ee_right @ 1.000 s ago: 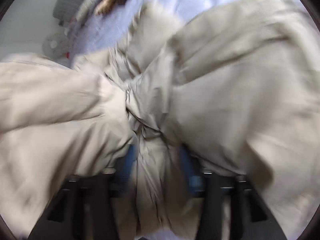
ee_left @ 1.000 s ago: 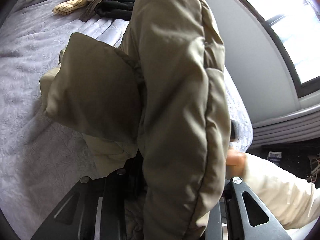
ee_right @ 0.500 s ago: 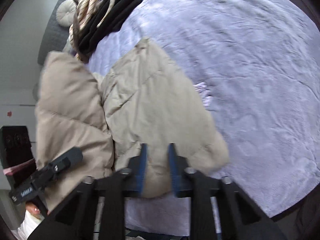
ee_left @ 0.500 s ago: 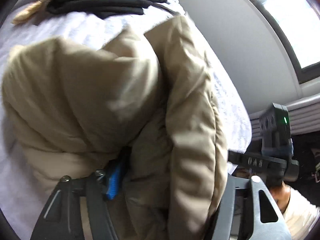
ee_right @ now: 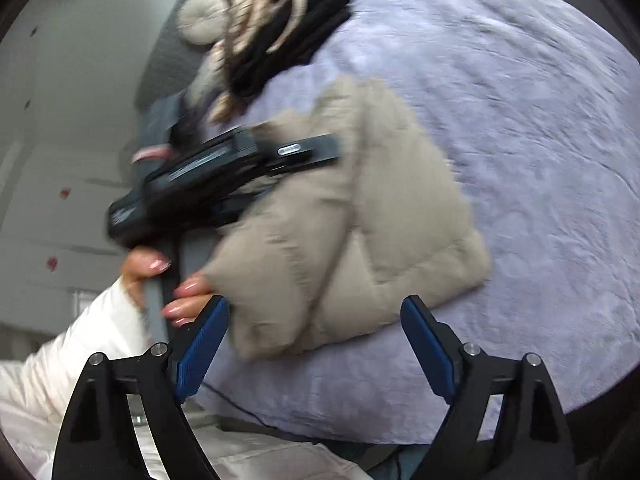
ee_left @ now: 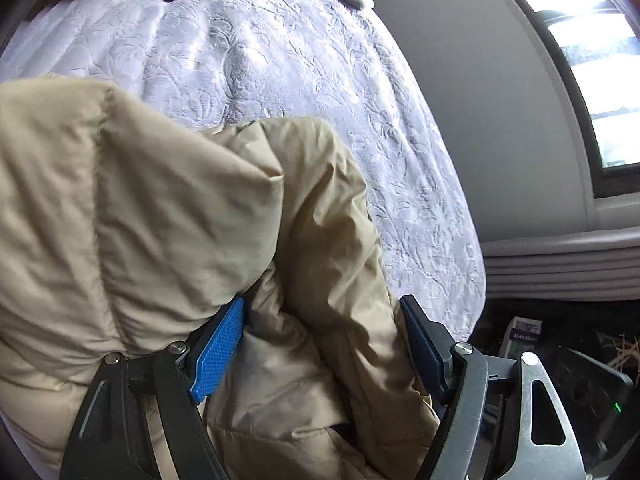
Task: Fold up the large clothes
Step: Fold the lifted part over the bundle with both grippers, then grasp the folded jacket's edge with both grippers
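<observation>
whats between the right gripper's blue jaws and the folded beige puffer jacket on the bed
Only bare lavender bedspread, seen in the right wrist view. The right gripper, its jaws opening, hangs short of the beige puffer jacket with nothing between them.

Lavender bed (ee_left: 320, 80) – bright window (ee_left: 600, 60)

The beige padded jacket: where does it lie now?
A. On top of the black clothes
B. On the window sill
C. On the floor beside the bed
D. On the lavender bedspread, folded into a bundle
D: in the right wrist view the beige padded jacket sits as a compact bundle on the lavender bedspread, apart from the black clothes farther up the bed.
</observation>
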Action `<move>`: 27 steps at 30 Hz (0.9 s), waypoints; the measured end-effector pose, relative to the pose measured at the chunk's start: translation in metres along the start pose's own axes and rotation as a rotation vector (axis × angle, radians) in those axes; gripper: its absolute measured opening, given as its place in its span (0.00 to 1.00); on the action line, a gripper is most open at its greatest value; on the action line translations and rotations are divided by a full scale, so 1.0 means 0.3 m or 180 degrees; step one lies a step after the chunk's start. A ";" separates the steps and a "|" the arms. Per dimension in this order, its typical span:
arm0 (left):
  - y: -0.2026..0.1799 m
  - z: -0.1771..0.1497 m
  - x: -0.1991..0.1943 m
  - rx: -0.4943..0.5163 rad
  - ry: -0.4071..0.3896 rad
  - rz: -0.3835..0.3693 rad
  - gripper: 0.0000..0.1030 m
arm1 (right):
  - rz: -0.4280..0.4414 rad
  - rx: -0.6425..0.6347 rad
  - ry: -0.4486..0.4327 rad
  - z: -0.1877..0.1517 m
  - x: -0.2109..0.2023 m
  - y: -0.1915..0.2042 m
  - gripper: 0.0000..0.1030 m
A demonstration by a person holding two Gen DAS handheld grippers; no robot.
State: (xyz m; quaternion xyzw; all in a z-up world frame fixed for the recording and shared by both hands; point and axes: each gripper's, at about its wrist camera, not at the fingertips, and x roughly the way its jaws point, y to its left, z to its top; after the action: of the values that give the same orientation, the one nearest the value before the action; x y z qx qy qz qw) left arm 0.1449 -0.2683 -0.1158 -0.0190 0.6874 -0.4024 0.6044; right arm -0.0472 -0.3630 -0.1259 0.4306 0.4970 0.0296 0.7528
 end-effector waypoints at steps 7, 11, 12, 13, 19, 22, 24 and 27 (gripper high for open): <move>-0.154 0.057 -0.012 0.0252 -0.0149 0.0153 0.75 | -0.0672 -0.0358 -0.0011 0.041 0.159 0.099 0.13; -0.182 0.066 -0.212 0.0665 -0.0801 0.0642 0.75 | -0.0813 -0.0026 -0.0211 0.036 0.115 -0.017 0.12; -0.174 0.058 -0.230 0.0699 -0.0894 0.0776 0.75 | -0.0862 0.0069 -0.0228 0.028 0.104 -0.061 0.12; -0.162 0.056 -0.246 0.0718 -0.0992 0.0977 0.75 | -0.0878 0.0150 -0.0221 0.017 0.098 -0.099 0.12; 0.022 0.085 -0.114 0.0405 -0.0820 0.1572 0.75 | -0.0658 0.0699 -0.0195 -0.025 0.127 -0.283 0.13; -0.007 0.118 0.052 0.0477 -0.0743 0.1773 0.79 | -0.0712 0.0687 -0.0210 -0.002 0.175 -0.303 0.14; -0.021 0.142 0.121 0.0538 -0.0739 0.1853 0.79 | -0.0734 0.0705 -0.0203 0.012 0.185 -0.317 0.14; -0.032 0.181 0.180 0.0503 -0.0657 0.1905 0.79 | -0.0683 0.0854 -0.0101 0.035 0.139 -0.350 0.18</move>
State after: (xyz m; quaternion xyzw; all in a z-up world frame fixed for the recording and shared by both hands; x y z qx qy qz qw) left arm 0.1719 -0.3310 -0.1514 0.1901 0.5642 -0.2548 0.7620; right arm -0.0583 -0.4157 -0.2256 0.4722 0.5276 -0.1244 0.6951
